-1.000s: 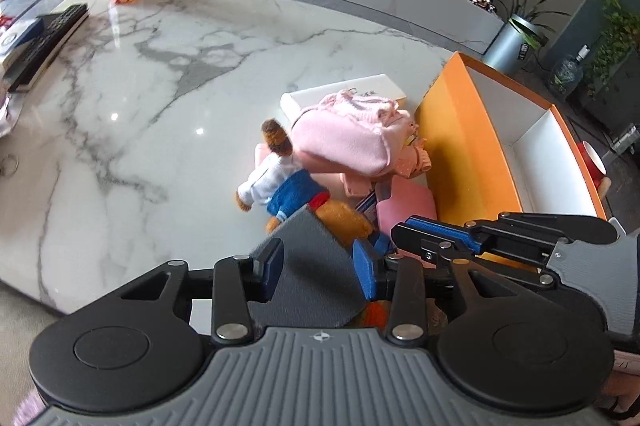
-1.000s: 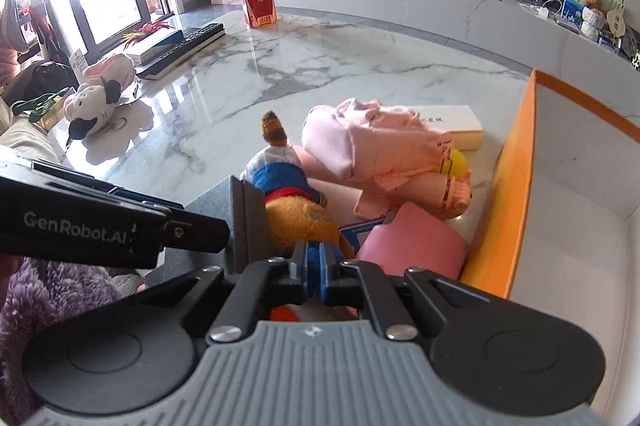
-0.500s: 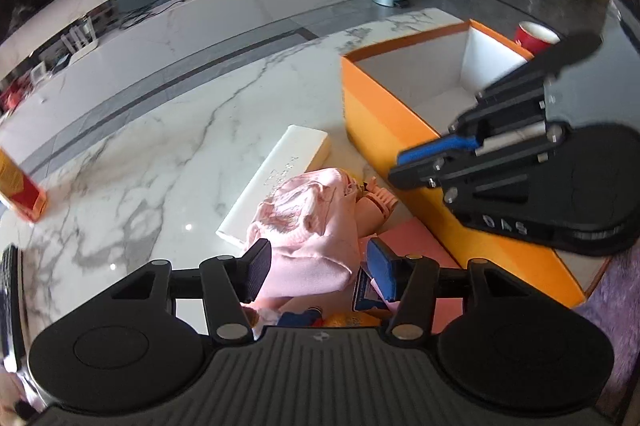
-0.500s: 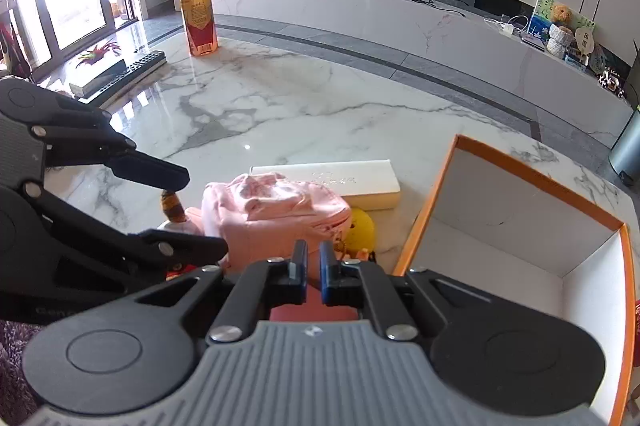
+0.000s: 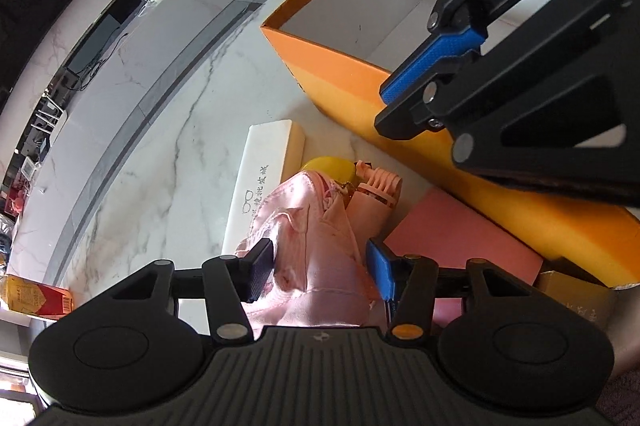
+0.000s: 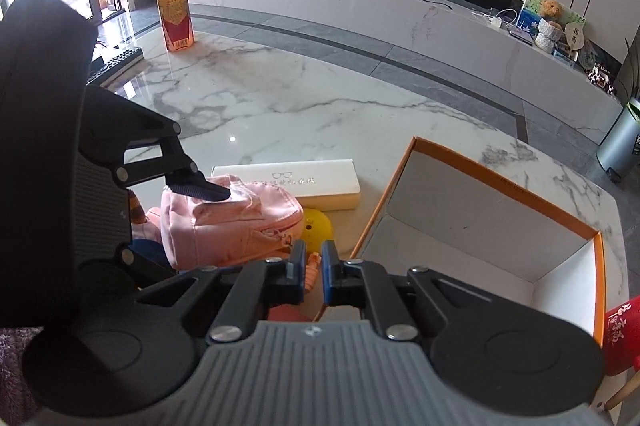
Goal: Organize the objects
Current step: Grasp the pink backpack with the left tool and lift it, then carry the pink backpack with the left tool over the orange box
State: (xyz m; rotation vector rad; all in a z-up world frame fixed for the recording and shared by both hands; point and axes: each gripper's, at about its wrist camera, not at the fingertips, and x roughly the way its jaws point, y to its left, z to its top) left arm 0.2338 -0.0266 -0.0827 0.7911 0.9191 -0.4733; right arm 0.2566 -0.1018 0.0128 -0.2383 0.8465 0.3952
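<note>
The left gripper (image 5: 320,272) straddles the small pink backpack (image 5: 308,246), its jaws closing around the fabric; whether the pads already bite cannot be told, though one finger (image 6: 198,188) lies on the bag's top in the right wrist view. The right gripper (image 6: 311,272) hangs just beside it with its jaws nearly together and nothing between them. The backpack sits atop a heap on the marble table (image 6: 280,98), with a yellow ball (image 6: 316,228) and a pink comb-like toy (image 5: 378,182) against it, a white glasses box (image 6: 288,182) behind, and a flat pink box (image 5: 460,238) alongside. The orange box (image 6: 480,226) stands open and empty just to the right, a likely destination. The bag looks light, soft and slack; it will probably crumple and sag when lifted; a pinch across its bunched upper body or top seam should hold better than one on loose cloth.
</note>
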